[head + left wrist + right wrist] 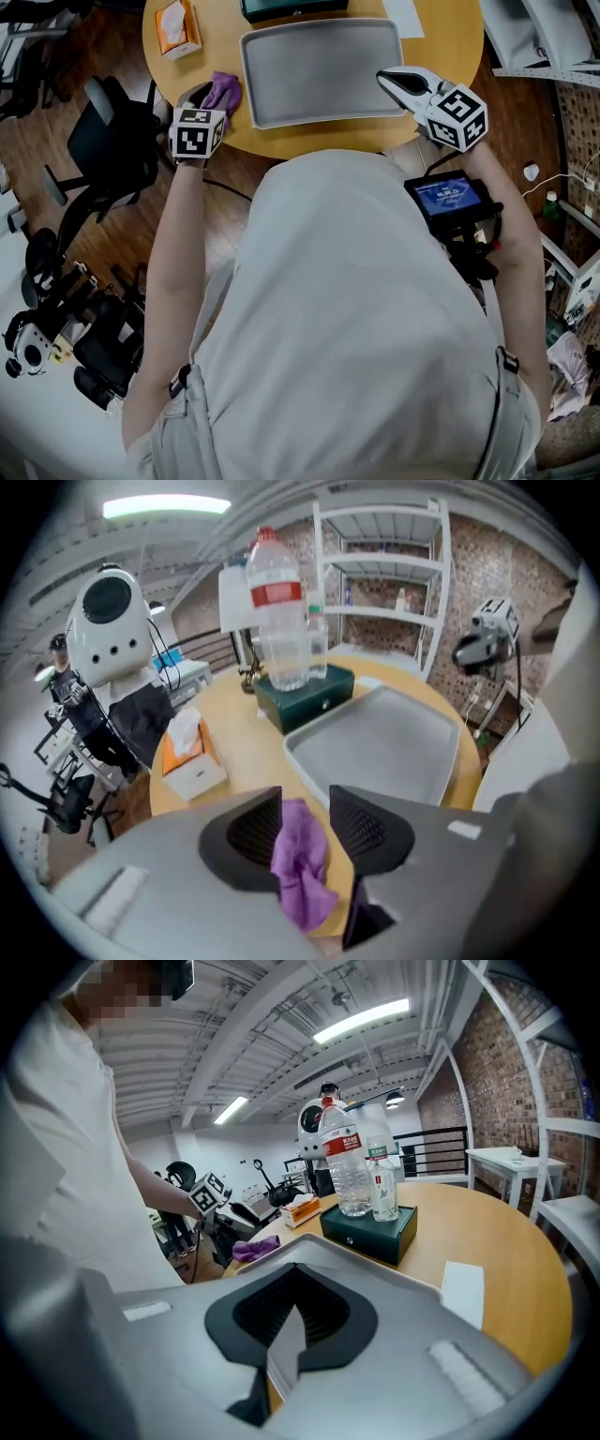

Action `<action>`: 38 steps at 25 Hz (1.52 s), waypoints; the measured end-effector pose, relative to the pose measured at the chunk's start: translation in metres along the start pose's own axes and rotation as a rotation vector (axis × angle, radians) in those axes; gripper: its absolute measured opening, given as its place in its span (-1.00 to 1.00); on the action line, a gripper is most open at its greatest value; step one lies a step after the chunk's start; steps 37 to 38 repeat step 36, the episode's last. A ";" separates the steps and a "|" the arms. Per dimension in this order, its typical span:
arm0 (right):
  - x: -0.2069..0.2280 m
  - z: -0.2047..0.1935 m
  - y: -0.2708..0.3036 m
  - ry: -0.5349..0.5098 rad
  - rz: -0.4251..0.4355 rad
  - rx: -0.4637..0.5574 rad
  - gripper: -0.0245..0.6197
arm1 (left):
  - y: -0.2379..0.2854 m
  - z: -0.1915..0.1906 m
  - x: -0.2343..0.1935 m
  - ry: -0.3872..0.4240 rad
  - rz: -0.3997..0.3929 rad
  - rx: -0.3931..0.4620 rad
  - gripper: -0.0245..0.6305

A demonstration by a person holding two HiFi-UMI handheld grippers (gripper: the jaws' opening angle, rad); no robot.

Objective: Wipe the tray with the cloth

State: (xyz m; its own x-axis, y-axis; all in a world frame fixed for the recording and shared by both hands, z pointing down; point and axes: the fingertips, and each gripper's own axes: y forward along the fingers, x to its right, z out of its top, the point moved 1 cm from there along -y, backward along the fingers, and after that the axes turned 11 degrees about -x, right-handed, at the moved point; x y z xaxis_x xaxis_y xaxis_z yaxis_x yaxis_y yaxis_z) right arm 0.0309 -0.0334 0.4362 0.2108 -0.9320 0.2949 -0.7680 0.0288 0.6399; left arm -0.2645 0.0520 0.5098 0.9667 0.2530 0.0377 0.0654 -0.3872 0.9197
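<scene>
- The left claw [305,803] stands open. The purple cloth [302,869] lies crumpled between its jaws, unpinched, near the table [239,747] edge.
- The tray [380,747] lies just ahead-right of that claw, its long axis running off to the right. The left hand is nearer the cloth.
- The right claw [292,1326] is clamped on the tray's near rim.
- A tissue box [187,757] sits ahead-left, and a green box [305,697] with bottles [279,611] beyond the tray. Neither seems to block the way.

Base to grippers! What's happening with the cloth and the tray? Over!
Left gripper open, fingers either side of purple cloth, beside the tray. Right gripper shut on tray's rim. Tissue box, green box stand off the tray.
</scene>
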 end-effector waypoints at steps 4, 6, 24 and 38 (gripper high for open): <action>0.002 0.009 -0.003 -0.012 -0.009 0.029 -0.92 | -0.039 0.051 0.050 0.030 -0.170 0.285 -0.62; 0.001 0.017 -0.004 -0.025 -0.004 0.050 -0.92 | -0.053 0.071 0.069 0.041 -0.244 0.379 -0.75; -0.005 0.030 -0.017 -0.048 0.005 0.142 -0.92 | -0.057 0.097 0.124 0.040 -0.375 0.452 -0.92; -0.003 0.029 -0.017 -0.043 0.002 0.142 -0.92 | -0.040 0.096 0.136 0.043 -0.386 0.375 -0.93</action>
